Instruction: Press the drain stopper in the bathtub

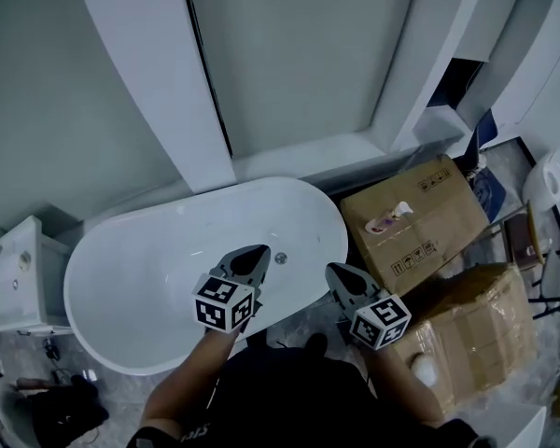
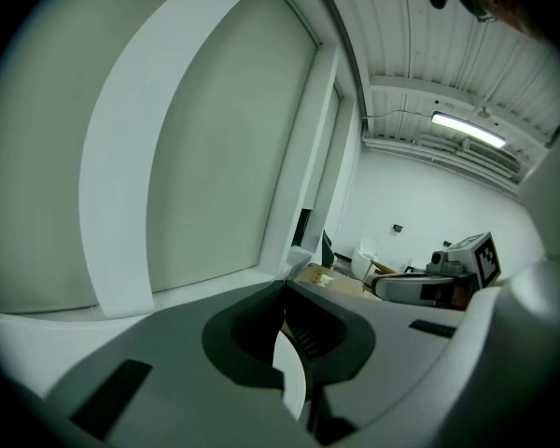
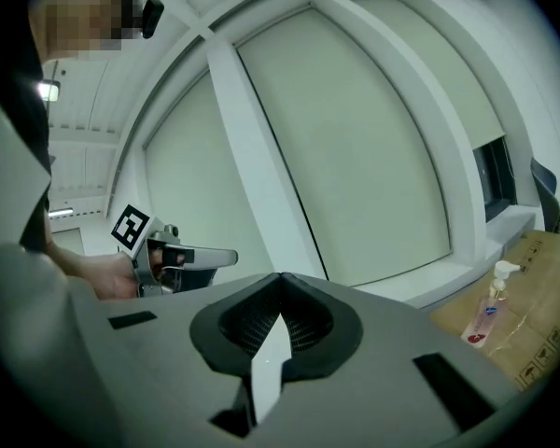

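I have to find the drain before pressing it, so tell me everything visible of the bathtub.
The bathtub is a white, glossy, oval freestanding tub with nothing lying in it, set lengthwise along a white wall ledge. A small round metallic drain stopper sits in its floor toward the right end. The left gripper, fingers shut, hangs above the tub, close to the stopper in the head view. A cardboard box stands just past its right end.

A cardboard box [image 1: 420, 222] is noted near a taped box [image 1: 471, 334]; a pump bottle [image 1: 392, 218] is laid on the former.
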### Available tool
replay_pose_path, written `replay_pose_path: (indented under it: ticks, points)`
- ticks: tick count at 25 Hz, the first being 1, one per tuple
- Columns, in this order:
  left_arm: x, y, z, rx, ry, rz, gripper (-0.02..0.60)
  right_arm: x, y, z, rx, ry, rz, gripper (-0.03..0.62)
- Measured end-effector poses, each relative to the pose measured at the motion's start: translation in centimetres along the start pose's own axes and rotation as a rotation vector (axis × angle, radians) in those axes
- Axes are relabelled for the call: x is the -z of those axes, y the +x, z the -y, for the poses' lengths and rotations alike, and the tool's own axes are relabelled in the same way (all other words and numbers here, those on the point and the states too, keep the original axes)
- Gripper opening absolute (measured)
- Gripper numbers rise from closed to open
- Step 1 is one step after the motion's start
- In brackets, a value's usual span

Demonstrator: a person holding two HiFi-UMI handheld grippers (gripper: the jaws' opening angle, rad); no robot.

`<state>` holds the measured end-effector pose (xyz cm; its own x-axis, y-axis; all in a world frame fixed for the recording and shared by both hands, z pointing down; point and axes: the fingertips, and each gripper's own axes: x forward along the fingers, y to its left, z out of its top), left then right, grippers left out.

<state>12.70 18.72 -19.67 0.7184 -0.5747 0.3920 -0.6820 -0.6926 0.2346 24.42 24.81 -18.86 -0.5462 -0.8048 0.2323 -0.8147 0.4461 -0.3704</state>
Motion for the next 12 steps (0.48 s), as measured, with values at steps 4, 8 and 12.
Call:
replay_pose_path:
  ticks: [4, 8, 12]
  points:
    - [-1.3, 0.5, 5.0, -0.001, 0.04, 0.035, 0.017, -1.6, -4.1, 1.4, -0.009, -0.04, 0.035, 0.012]
    - [-2.0, 0.0, 7.6, -0.052, 0.057, 0.072, 0.017, -3.4, -6.7, 1.5, -0.053, -0.095, 0.085, 0.012]
    - [-2.3, -0.3, 9.1, -0.066, 0.061, 0.096, 0.017, -5.0, -8.5, 1.1, -0.063, -0.165, 0.118, 0.012]
